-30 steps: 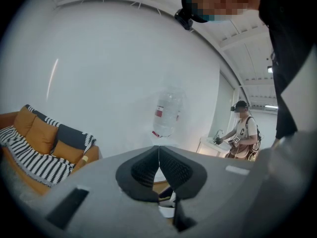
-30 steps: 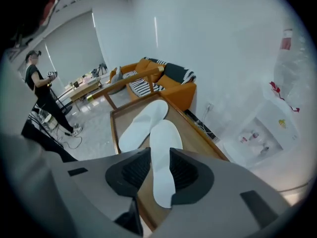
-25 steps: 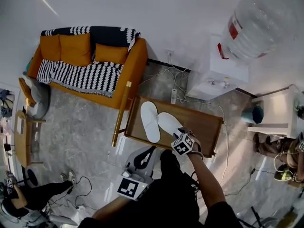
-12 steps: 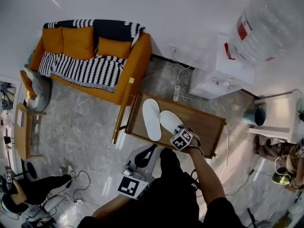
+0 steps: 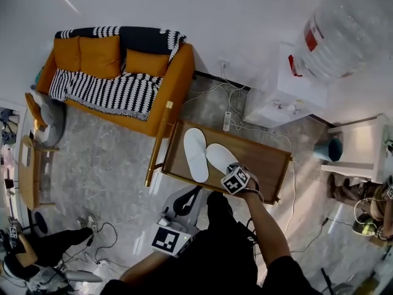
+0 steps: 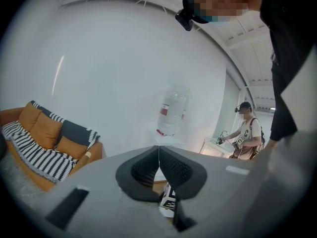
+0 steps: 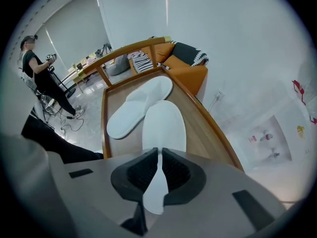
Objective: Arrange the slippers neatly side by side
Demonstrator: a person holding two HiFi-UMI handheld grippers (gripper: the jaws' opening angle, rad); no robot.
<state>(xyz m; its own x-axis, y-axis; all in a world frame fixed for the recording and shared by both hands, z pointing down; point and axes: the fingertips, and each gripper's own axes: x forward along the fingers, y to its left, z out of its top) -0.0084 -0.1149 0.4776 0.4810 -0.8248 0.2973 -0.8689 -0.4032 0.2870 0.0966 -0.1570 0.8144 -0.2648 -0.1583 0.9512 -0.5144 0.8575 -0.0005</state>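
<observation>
Two white slippers lie on a wooden tray table [image 5: 270, 155], toes pointing away from me. The left slipper [image 5: 195, 154] [image 7: 133, 110] lies slightly angled, and the right slipper [image 5: 220, 157] [image 7: 164, 125] touches it near the toes. My right gripper [image 5: 232, 169] [image 7: 158, 160] is at the right slipper's heel. Its jaws are closing and the pads press on the thin heel edge between them. My left gripper [image 5: 194, 193] [image 6: 158, 155] hangs close to my body, below the table's near edge, shut with nothing in it.
An orange sofa [image 5: 116, 78] with a striped throw stands at the back left. A water dispenser [image 5: 288, 97] with a big bottle [image 5: 344, 29] is at the back right, beside a white side table [image 5: 359, 146]. Cables trail on the floor. Other people stand at the picture's edges.
My head view shifted slightly a second ago. The right gripper has stayed at the right slipper's heel, and both slippers lie where they were.
</observation>
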